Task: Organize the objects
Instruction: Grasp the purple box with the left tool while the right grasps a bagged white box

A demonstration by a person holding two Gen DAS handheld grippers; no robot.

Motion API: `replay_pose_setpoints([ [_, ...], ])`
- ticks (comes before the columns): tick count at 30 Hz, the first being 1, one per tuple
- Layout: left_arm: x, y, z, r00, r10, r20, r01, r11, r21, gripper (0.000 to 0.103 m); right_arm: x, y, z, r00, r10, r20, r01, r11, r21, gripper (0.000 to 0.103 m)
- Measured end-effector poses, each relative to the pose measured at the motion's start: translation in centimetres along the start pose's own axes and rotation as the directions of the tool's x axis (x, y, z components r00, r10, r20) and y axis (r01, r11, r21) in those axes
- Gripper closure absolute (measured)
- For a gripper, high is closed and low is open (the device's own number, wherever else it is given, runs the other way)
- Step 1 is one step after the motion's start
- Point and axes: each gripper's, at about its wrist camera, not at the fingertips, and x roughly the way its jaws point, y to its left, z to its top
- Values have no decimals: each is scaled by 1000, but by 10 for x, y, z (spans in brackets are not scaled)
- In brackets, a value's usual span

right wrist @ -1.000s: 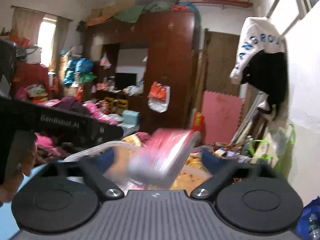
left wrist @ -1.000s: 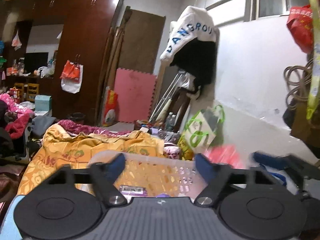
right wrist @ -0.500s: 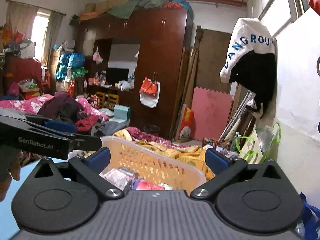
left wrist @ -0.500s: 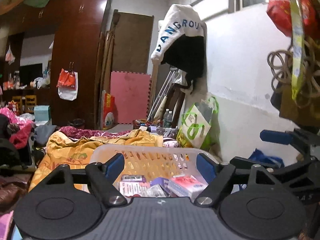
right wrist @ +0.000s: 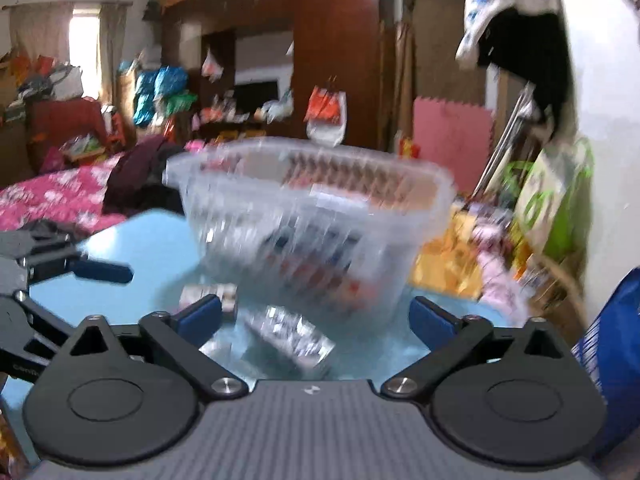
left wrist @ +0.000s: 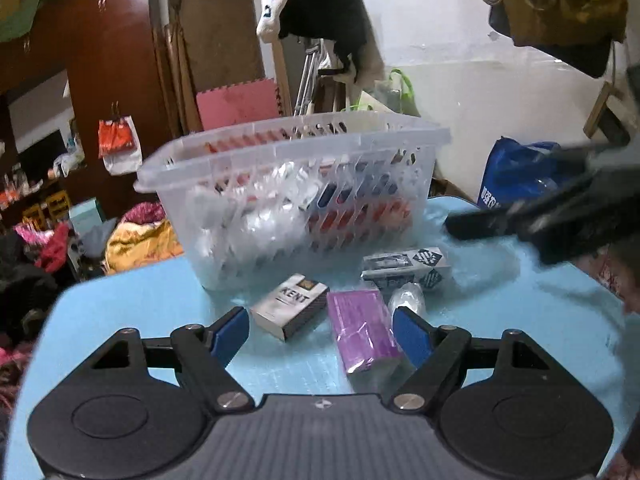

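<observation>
A clear plastic basket point(left wrist: 296, 148) point(right wrist: 312, 196) holding several packets stands on the light blue table point(left wrist: 132, 300). In front of it lie a white and black KENT pack point(left wrist: 289, 306), a purple wrapped pack point(left wrist: 362, 328), a black and white box point(left wrist: 406, 266) and a small clear-wrapped item point(left wrist: 408, 298). My left gripper point(left wrist: 322, 338) is open and empty, low over the table, with the purple pack between its fingers. My right gripper point(right wrist: 318, 318) is open and empty, low over a blurred patterned box point(right wrist: 288, 334); it also shows at the right of the left wrist view point(left wrist: 520, 220).
A blue bag point(left wrist: 516, 176) sits past the table's far right edge by the white wall. A cluttered bed with orange point(left wrist: 140, 240) and pink bedding point(right wrist: 60, 192) lies beyond the table. A dark wardrobe point(right wrist: 332, 52) stands at the back.
Both grippers have dropped from above the basket to table level in front of it. One second ago the right gripper had a red pack between its fingers; now it is empty.
</observation>
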Motion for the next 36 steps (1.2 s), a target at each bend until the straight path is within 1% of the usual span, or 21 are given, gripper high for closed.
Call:
replay_pose_setpoints([
  [1,2,3,0,1000,-15,-5,14,1000,-19,20,8,0,-1,1000,13,-17,-13,1000,4,14],
  [2,3,7,0,1000,-19,-13,19,999,-32,20,18,0,-1,999,31,-36,-31,1000,7,14],
  [5,-4,18,-6,1000,22,3,-22,999,-50,20,32,1,-4,996,52,-68,-51,999,14,18],
  [7,-8,23,-9,1000,28,6,-28,998,-54,21,36,1,-8,994,68,-82,-66,998,24,23],
  [8,-10,27,-10,1000,18,9,-18,998,-59,21,39,0,-9,993,77,-90,-75,997,30,25],
  [9,-11,30,-10,1000,3,7,-2,998,-66,21,40,0,-10,991,85,-101,-83,996,31,30],
  [10,-10,32,-11,1000,-14,4,15,997,-75,21,42,0,-10,991,86,-107,-82,996,35,31],
  [12,-7,32,-11,999,-47,1,47,996,-82,21,42,-1,-22,990,86,-111,-82,996,38,31],
  [16,8,23,-8,999,-49,-12,48,998,-47,21,42,-2,-24,991,82,-108,-78,996,39,30],
  [19,20,20,-6,993,-106,-47,104,993,-55,21,49,-4,-26,990,60,-125,-57,998,30,28],
  [20,24,18,-6,992,-114,-63,111,993,-51,21,51,-5,-27,990,54,-132,-50,998,31,28],
  [24,32,10,-10,995,-72,-73,71,997,-21,21,55,-9,-31,991,52,-123,-46,998,49,28],
  [26,33,11,-11,994,-74,-77,72,997,-29,21,55,-10,-32,991,61,-121,-55,997,52,32],
  [27,33,13,-10,994,-81,-76,79,996,-37,23,53,-11,-32,991,70,-113,-64,996,56,34],
  [28,34,14,-11,992,-96,-76,92,995,-50,27,52,-12,-32,991,79,-105,-73,996,60,35],
  [29,35,15,-11,992,-102,-78,97,994,-59,34,51,-13,-32,991,84,-101,-78,995,62,37],
  [30,36,16,-11,992,-101,-79,96,993,-64,37,50,-13,-32,991,85,-99,-79,995,62,45],
  [31,37,16,-11,992,-94,-83,89,994,-64,43,51,-12,-31,991,89,-98,-83,995,62,49],
  [36,38,10,-11,993,-84,-87,81,996,-36,44,49,-11,-31,991,92,-97,-87,995,55,52],
])
